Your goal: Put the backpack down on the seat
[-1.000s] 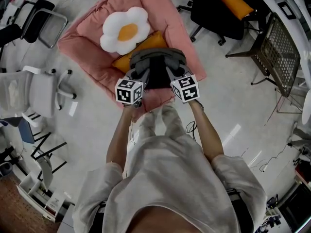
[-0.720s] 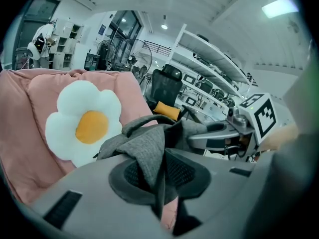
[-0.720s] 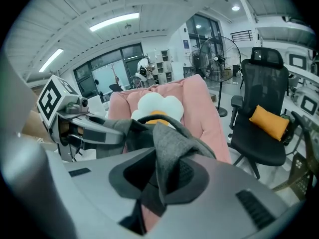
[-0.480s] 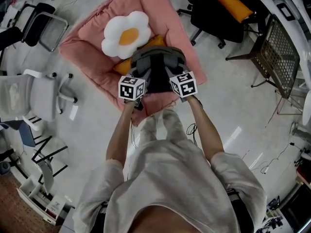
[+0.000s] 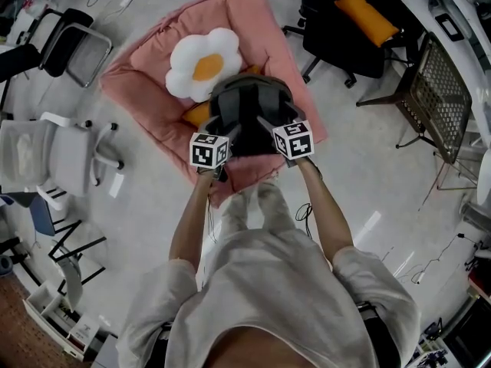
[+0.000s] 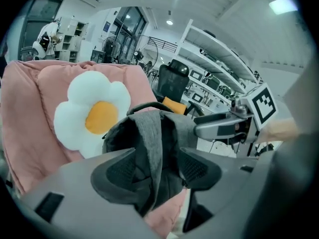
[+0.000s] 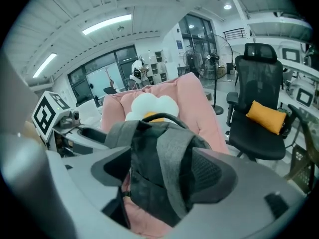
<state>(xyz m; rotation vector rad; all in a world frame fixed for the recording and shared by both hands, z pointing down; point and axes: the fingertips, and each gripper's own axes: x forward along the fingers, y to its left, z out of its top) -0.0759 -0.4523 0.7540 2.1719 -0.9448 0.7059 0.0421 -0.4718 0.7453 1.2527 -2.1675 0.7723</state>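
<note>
Arms stretched fwd; left gripper [image 5: 224, 134] & right gripper [image 5: 270, 123] jaws opening, backpack [image 5: 249, 106] strap loose btwn each. Backpack sat on pink seat [image 5: 149, 79] by flower cushion [image 5: 203, 64]; office chairs [image 5: 341, 33] around.

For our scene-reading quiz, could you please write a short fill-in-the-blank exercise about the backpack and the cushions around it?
1. The grey backpack rests on the ___ seat.
2. The pillow just behind the backpack has a yellow centre and ___ petals.
3. The orange cushion lies on a ___ office chair.

Missing words: pink; white; black.
</note>
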